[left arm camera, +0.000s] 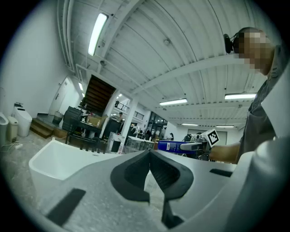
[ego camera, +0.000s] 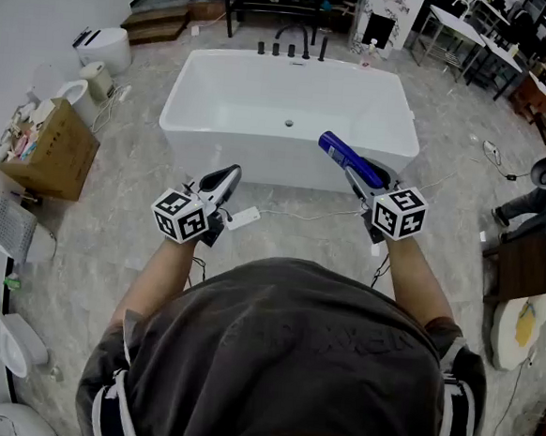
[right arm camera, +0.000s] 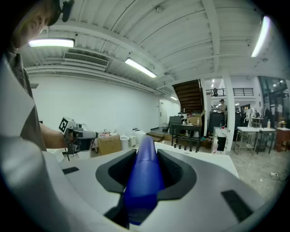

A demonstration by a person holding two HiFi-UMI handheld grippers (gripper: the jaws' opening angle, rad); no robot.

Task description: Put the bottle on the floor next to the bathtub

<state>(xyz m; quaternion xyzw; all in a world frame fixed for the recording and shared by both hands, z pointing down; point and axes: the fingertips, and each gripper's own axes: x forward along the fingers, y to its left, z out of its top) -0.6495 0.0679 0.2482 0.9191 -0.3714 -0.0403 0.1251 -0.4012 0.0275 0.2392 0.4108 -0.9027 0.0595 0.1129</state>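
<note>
A blue bottle (ego camera: 342,155) lies lengthwise between the jaws of my right gripper (ego camera: 359,177), which is shut on it. It juts forward over the near rim of the white bathtub (ego camera: 264,89). The right gripper view shows the blue bottle (right arm camera: 144,176) clamped between the dark pads, pointing at the bathtub (right arm camera: 213,158). My left gripper (ego camera: 227,176) hovers beside it at the left, jaws shut with nothing between them. In the left gripper view the left gripper (left arm camera: 150,154) is closed, and the bottle (left arm camera: 174,145) shows at the right.
A cardboard box (ego camera: 48,148) full of items stands on the marble floor at the left, with toilets (ego camera: 107,51) behind it. Taps (ego camera: 291,46) line the tub's far rim. Cables (ego camera: 485,149) and a stool (ego camera: 523,265) are at the right.
</note>
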